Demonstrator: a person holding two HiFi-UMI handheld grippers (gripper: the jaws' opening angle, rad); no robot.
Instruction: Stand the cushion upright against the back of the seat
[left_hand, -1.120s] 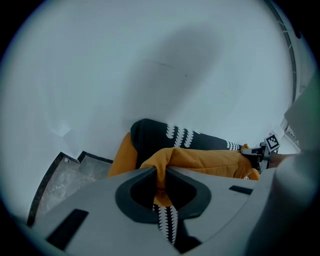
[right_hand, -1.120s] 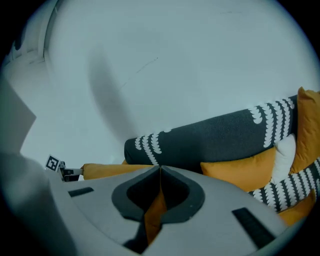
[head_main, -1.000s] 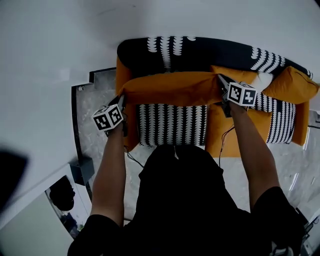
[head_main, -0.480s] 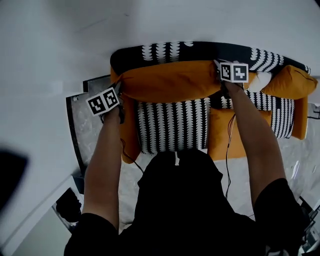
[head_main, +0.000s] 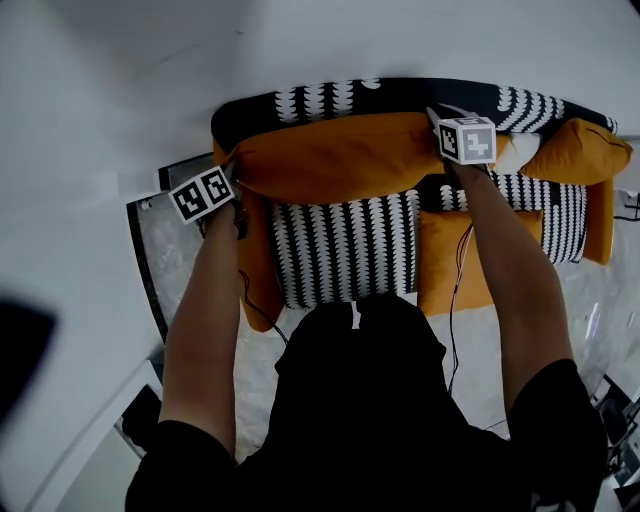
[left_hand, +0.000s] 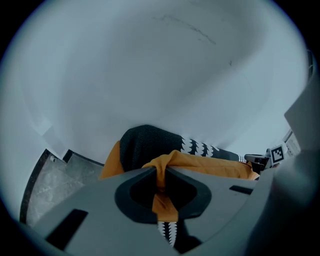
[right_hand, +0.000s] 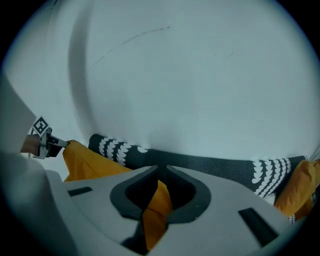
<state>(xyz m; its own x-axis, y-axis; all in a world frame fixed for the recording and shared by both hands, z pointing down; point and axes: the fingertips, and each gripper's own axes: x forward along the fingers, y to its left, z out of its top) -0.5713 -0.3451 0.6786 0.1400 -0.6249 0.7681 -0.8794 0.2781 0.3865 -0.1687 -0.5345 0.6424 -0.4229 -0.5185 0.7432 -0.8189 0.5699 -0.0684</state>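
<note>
A long orange cushion (head_main: 335, 155) lies along the sofa's black-and-white patterned back (head_main: 330, 98), above the striped seat (head_main: 345, 245). My left gripper (head_main: 237, 172) is shut on the cushion's left corner. In the left gripper view, orange fabric (left_hand: 210, 164) is pinched between the jaws of the left gripper (left_hand: 160, 171). My right gripper (head_main: 438, 118) is shut on the cushion's right end, and the right gripper (right_hand: 159, 174) shows an orange fold (right_hand: 156, 210) squeezed between its jaws. The cushion's lower edge is hidden from me behind its bulk.
Another orange cushion (head_main: 580, 150) and a white one (head_main: 515, 150) rest at the sofa's right end. An orange seat pad (head_main: 450, 260) sits right of the striped one. A white wall (head_main: 300, 40) rises behind the sofa. Marble floor (head_main: 160, 250) lies to the left.
Both grippers carried the cushion away from me, off the seat and up against the sofa's back. More of the striped seat shows now.
</note>
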